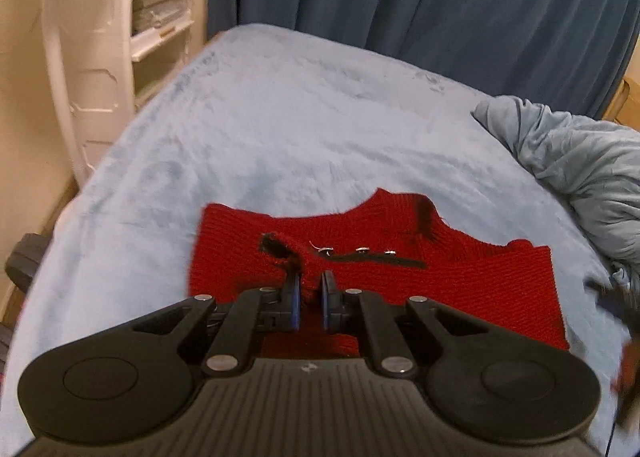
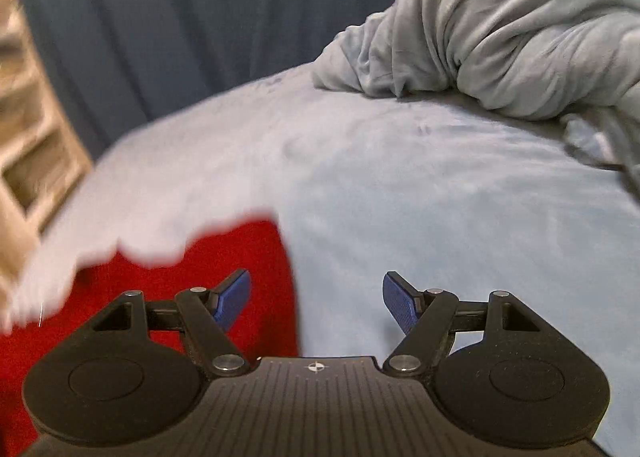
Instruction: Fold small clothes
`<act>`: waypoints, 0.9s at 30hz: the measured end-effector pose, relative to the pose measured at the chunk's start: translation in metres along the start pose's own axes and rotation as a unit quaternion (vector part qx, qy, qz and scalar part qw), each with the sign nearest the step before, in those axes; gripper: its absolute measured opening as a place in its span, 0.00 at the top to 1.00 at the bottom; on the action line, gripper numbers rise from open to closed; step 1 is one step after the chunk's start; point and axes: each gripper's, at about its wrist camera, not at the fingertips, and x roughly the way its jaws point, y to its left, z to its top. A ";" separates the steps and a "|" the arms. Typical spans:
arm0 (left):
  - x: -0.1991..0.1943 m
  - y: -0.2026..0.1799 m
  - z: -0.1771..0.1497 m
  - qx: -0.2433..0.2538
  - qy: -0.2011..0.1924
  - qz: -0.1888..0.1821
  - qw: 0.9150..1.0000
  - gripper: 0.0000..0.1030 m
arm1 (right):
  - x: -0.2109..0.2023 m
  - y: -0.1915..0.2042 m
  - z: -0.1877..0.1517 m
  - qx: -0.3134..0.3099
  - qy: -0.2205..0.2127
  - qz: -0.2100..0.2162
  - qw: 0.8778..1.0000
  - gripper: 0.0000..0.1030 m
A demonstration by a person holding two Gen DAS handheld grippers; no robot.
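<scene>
- Red sweater [image 1: 460, 289]: near edge hidden behind the left gripper [image 1: 310, 297]; smeared in the right wrist view, left part cut off.
- Shelves [image 2: 28, 153], far left: blurred.
- Dark object [image 1: 624, 317], right edge: blurred, unidentifiable.

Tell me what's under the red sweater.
The red sweater lies flat on the light blue blanket, which shows all around it. Whatever sits directly beneath the knit is covered, so I cannot say if anything else is there.

Red garment [image 1: 480, 281] coarse ribbed knit; bed cover [image 1: 280, 129] soft matt plush; left tool [image 1: 311, 297] matt black plastic, shiny metal pins.
</scene>
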 end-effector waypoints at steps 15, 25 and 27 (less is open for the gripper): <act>0.044 0.018 -0.034 0.067 0.012 0.128 0.989 0.48 | -0.005 0.038 -0.039 -0.131 0.006 0.021 0.991 0.25; -0.013 0.012 -0.085 0.169 -0.021 0.219 0.961 0.00 | -0.066 0.022 -0.090 -0.197 0.047 -0.012 0.979 0.24; -0.042 0.015 -0.103 0.142 -0.003 0.202 0.969 0.00 | -0.110 0.013 -0.101 -0.174 0.067 0.004 0.982 0.24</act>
